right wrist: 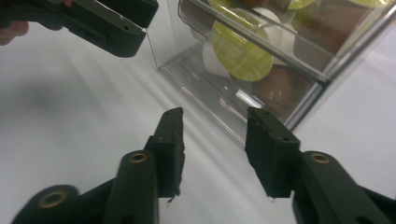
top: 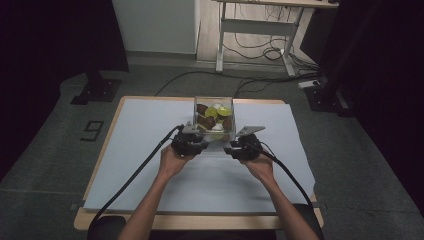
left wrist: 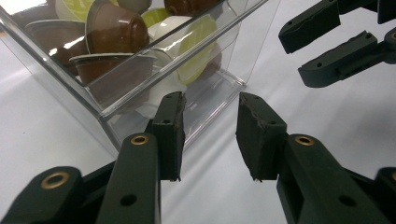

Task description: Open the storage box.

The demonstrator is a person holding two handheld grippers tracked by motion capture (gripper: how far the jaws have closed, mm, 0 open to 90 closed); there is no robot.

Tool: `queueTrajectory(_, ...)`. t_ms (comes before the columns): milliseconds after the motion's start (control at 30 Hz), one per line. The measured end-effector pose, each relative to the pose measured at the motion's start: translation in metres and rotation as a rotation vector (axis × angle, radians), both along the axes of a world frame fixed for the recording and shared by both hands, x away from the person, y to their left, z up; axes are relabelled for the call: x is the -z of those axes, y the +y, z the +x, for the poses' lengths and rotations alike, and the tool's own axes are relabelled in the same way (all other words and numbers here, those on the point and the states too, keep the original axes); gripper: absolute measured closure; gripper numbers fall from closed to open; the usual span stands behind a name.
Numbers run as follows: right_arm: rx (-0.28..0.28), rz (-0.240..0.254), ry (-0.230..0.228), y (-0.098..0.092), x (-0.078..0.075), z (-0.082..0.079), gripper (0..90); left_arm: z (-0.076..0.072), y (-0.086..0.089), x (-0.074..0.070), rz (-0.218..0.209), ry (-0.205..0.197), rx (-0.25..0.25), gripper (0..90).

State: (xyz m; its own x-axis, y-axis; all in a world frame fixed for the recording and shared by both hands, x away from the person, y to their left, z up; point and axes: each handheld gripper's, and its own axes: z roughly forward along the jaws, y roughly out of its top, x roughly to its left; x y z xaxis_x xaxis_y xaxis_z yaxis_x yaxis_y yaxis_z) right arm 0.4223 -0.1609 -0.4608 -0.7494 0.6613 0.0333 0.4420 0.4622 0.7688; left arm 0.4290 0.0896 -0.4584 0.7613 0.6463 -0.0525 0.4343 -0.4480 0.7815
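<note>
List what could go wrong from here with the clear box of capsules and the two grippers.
1. The clear plastic box has smooth walls; the left gripper and right gripper, jaws open at its near corners, may slip off it.
2. Uneven pushing could tilt it, spilling the brown, white and yellow-green capsules.
3. The grippers sit close together and might collide.

clear glossy plastic box [left wrist: 140, 74], shiny smooth capsules [left wrist: 114, 30], matt white sheet [top: 150, 130] over wooden table [top: 102, 150]
</note>
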Motion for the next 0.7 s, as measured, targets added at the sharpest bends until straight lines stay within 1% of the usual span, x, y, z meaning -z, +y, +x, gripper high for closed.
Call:
queueTrajectory(200, 0.009, 0.003, -0.020, 0.007, 0.000, 0.005, 65.4, 0.002, 0.001, -0.001, -0.014, -0.010, -0.012, 66.6)
queueTrajectory(333, 0.028, 0.034, -0.039, 0.008, 0.000, 0.007, 71.9, 0.003, 0.001, 0.000, -0.020, -0.017, -0.022, 70.3)
queueTrajectory(500, 0.048, 0.052, -0.033, 0.008, 0.002, 0.010, 76.7, 0.005, -0.001, 0.002, -0.024, -0.018, -0.031, 73.8)
queueTrajectory(700, 0.061, 0.036, -0.042, 0.013, 0.002, 0.014, 80.0, 0.008, -0.005, 0.004, -0.011, -0.021, -0.039, 75.8)
